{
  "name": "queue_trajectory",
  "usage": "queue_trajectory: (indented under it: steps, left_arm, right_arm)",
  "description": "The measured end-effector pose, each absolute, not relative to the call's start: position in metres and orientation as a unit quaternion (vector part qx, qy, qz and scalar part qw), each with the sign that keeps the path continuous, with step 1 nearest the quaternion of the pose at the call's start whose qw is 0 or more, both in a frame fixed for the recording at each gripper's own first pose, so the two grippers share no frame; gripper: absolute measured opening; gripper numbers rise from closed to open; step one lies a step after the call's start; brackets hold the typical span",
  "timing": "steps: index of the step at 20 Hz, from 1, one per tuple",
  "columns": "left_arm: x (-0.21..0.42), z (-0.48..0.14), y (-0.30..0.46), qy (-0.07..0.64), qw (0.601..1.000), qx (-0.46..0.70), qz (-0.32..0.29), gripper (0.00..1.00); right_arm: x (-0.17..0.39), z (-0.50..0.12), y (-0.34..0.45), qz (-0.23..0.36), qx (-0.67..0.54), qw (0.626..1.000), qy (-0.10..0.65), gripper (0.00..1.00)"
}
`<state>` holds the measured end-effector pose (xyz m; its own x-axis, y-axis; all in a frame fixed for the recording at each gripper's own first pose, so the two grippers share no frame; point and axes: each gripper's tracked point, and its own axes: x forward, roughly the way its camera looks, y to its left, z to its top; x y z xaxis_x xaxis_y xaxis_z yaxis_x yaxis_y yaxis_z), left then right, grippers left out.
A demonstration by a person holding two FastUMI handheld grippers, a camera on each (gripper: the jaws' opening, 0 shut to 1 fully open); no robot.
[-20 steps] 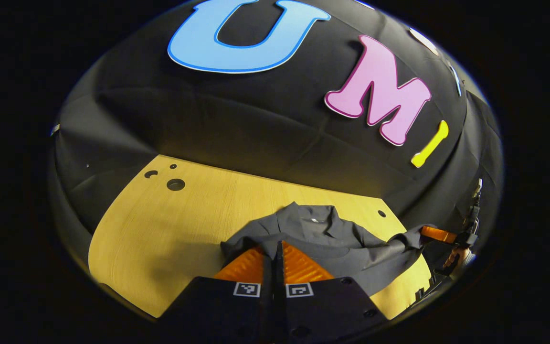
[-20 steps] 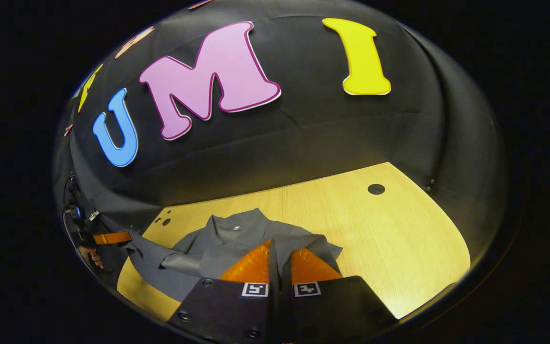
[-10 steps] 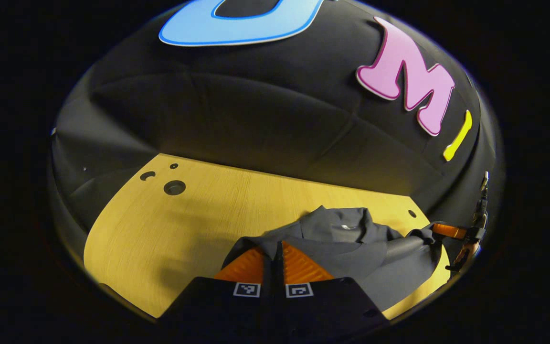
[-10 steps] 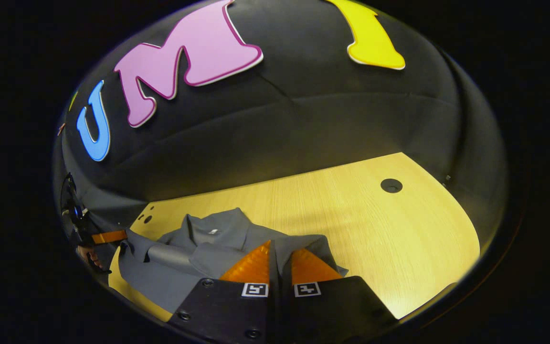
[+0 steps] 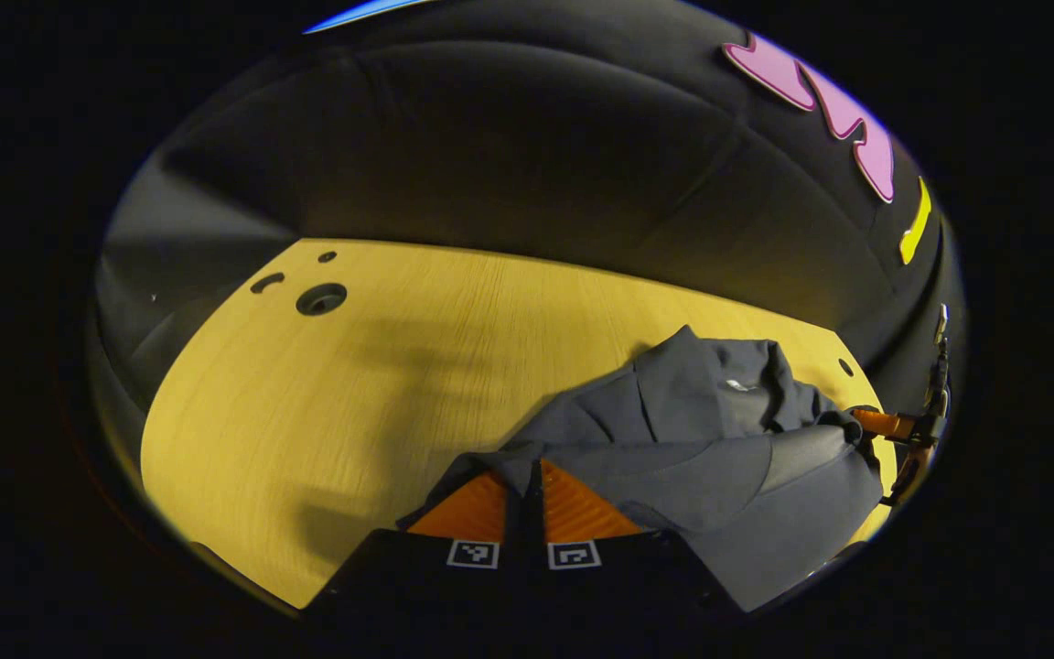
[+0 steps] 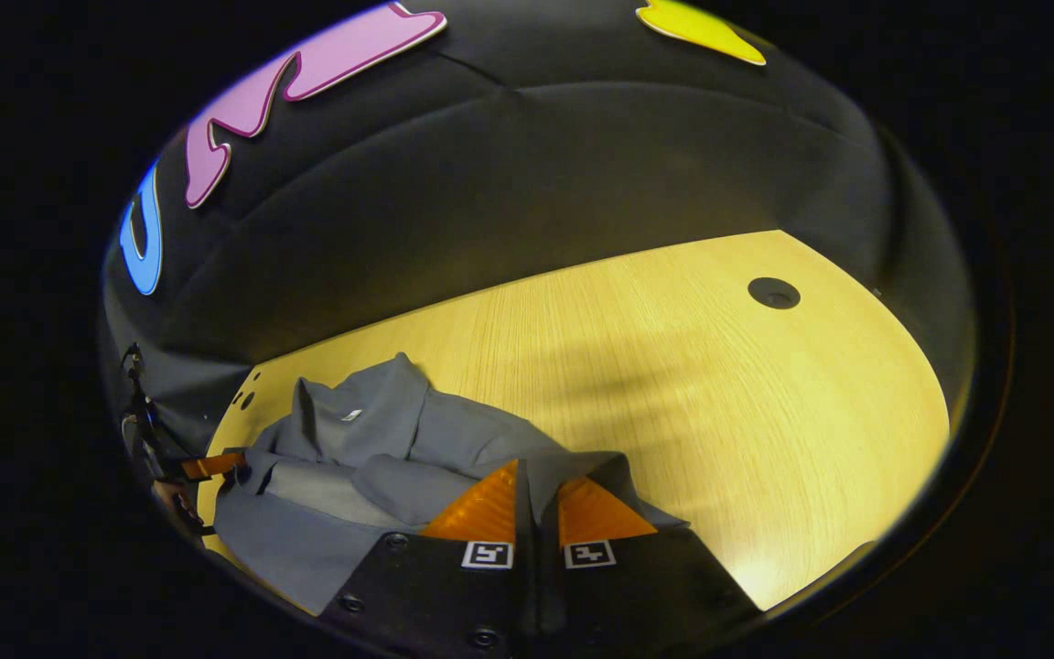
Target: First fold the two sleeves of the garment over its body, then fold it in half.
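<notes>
**Grey garment pinched at both lower corners on the wooden table**

Orange ribbed fingers [image 5: 573,505] of the left gripper [image 5: 527,485] sit at the bottom of the left gripper view, drawn together with hardly a slit between them; a fold of the grey garment [image 5: 673,439] runs over their tips and is caught between the two, so both press on the cloth. Orange too are the fingers [image 6: 596,513] of the right gripper [image 6: 536,490] in the right gripper view; these stand almost closed, a narrow dark line between them, with the garment's [image 6: 381,448] edge clamped at the tips.

Just beyond the fingers the cloth lies bunched, one smoother panel lying doubled over the rest; past that the collar [image 5: 747,375] stands up in loose folds, a small pale tag inside it. Off to the side in the left gripper view the right gripper shows small at the garment's far corner; likewise the left gripper [image 6: 216,465] shows at the edge of the right gripper view, a hand [image 6: 175,502] beneath it.

Farther out the light wooden table [image 5: 326,403] spreads bare, crossed by soft shadows; round holes [image 5: 320,298] mark its far corners [image 6: 773,293]; behind it hangs the black cloth wall [image 5: 490,156].
</notes>
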<state>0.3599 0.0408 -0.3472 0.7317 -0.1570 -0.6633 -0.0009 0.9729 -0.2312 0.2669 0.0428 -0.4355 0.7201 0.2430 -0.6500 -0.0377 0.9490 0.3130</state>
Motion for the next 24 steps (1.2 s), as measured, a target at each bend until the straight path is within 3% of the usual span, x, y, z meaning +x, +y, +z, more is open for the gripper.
queue_trajectory:
  steps: [5,7,9,10,11,12,13,14,15,18,24]
  left_arm:
    - [0.358,-0.346,0.042,0.363,0.927,-0.085,-0.023,0.13]
    - [0.354,-0.340,0.048,0.365,0.929,-0.058,-0.015,0.23]
    - [0.354,-0.327,0.049,0.354,0.934,-0.051,-0.014,0.43]
    - [0.349,-0.322,0.047,0.352,0.934,-0.054,-0.018,0.60]
    - [0.347,-0.318,0.045,0.351,0.935,-0.053,-0.023,0.67]
    - [0.342,-0.311,0.045,0.350,0.935,-0.046,-0.026,0.78]
    - [0.338,-0.306,0.044,0.349,0.936,-0.038,-0.030,0.89]
    - [0.334,-0.302,0.041,0.348,0.936,-0.032,-0.036,0.96]
    - [0.329,-0.296,0.040,0.347,0.937,-0.027,-0.039,0.96]
    - [0.309,-0.276,0.033,0.339,0.939,-0.021,-0.050,0.96]
    - [0.259,-0.224,0.026,0.302,0.951,-0.044,-0.056,0.96]
  right_arm:
    - [0.258,-0.445,0.043,0.067,0.129,0.908,0.392,0.14]
    - [0.254,-0.441,0.038,0.058,0.126,0.908,0.396,0.27]
    - [0.250,-0.430,0.037,0.060,0.127,0.909,0.393,0.44]
    - [0.249,-0.425,0.037,0.061,0.126,0.908,0.394,0.63]
    - [0.245,-0.422,0.037,0.062,0.123,0.909,0.394,0.64]
    - [0.242,-0.417,0.036,0.064,0.117,0.910,0.394,0.84]
    - [0.238,-0.411,0.037,0.067,0.113,0.911,0.391,0.78]
    - [0.234,-0.404,0.037,0.069,0.108,0.912,0.389,0.83]
    - [0.230,-0.397,0.037,0.070,0.103,0.914,0.386,0.84]
    - [0.216,-0.372,0.036,0.074,0.095,0.919,0.376,0.99]
    - [0.174,-0.307,0.043,0.094,0.099,0.930,0.342,0.99]
